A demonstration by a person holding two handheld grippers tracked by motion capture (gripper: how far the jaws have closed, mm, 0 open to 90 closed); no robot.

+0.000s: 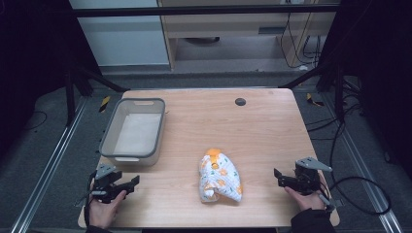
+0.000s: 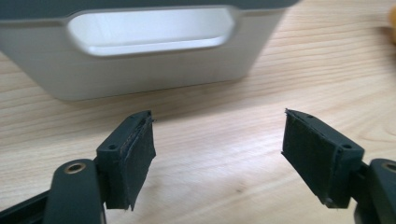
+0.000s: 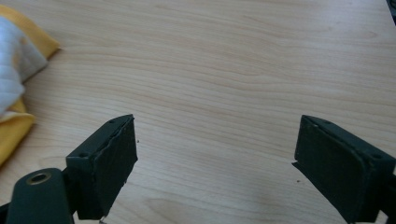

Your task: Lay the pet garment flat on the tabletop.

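A crumpled white cloth with orange and yellow print (image 1: 219, 176) lies on the wooden table (image 1: 252, 121), near the front middle. Its yellow and white edge (image 3: 16, 70) reaches into the left side of the right gripper view. At the table's front left corner a hand holds my left gripper (image 1: 132, 181), open and empty, its jaws wide apart over bare wood (image 2: 218, 144). My right gripper (image 1: 278, 177) is at the front right, also open and empty (image 3: 215, 158), pointing toward the cloth from a short distance.
A grey plastic bin (image 1: 132, 130) with a white inside stands at the left of the table; its handle cut-out (image 2: 149, 32) faces my left gripper closely. A small dark round spot (image 1: 240, 101) sits near the far edge. Cables trail on the floor at the right.
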